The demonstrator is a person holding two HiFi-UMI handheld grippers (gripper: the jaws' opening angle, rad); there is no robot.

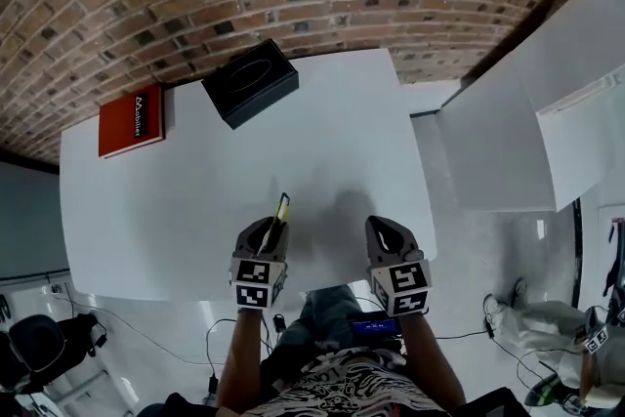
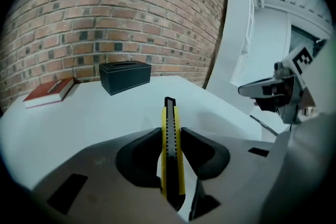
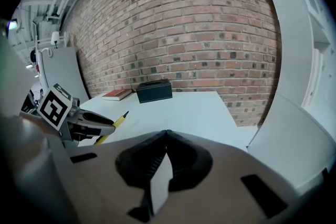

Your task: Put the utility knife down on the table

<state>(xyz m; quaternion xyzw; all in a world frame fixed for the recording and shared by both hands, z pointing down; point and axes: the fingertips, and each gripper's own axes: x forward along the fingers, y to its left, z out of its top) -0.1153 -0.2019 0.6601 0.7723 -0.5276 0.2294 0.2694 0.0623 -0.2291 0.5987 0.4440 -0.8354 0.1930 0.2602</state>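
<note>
Upper left of the head view: a red book [image 1: 131,123] is lying on the white table [image 1: 176,210], and a black box [image 1: 250,81] is sitting just to its right, near the far edge. Lower centre: the left gripper [image 1: 265,234] is clamping the utility knife [image 1: 282,209] between its jaws (yellow body, black slider, tip pointing away from the person) over the table's near part. Right of it: the right gripper [image 1: 384,229] is hovering with jaws pressed together, holding nothing.
</note>
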